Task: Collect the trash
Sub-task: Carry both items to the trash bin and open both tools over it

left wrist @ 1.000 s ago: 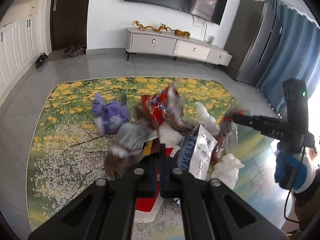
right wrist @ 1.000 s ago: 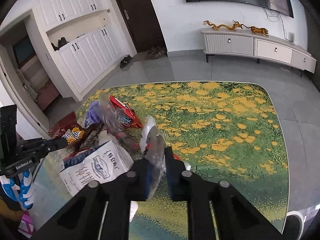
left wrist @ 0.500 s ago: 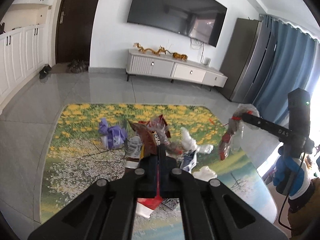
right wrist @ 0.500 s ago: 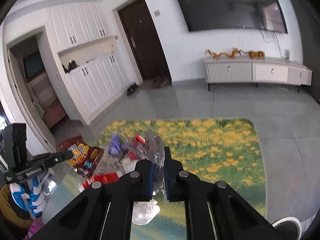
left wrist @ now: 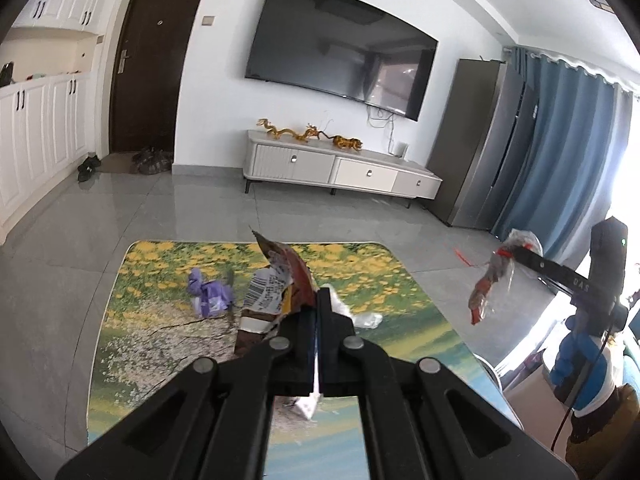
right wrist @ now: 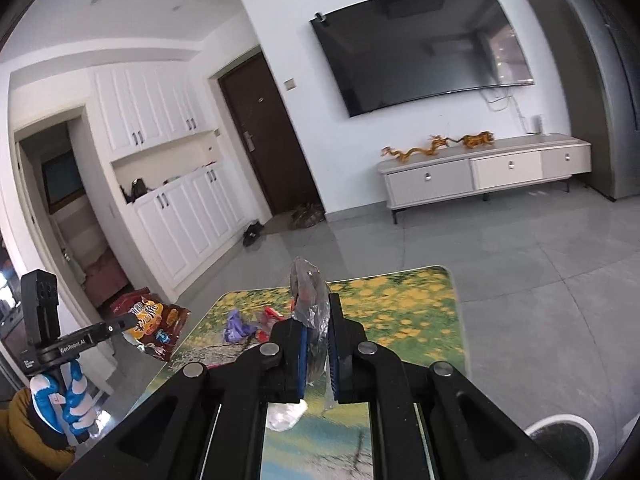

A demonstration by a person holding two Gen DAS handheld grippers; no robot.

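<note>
My left gripper has its jaws clamped on a brown snack wrapper, held above the flower-print tabletop, where a purple wrapper and white scraps lie. My right gripper has its jaws pinched on a clear plastic bag, also lifted; nothing blocks either.

Glossy brown foil snack wrapper; clear crinkled plastic bag; matt black plastic hand-held gripper; glossy grey floor tiles.
</note>
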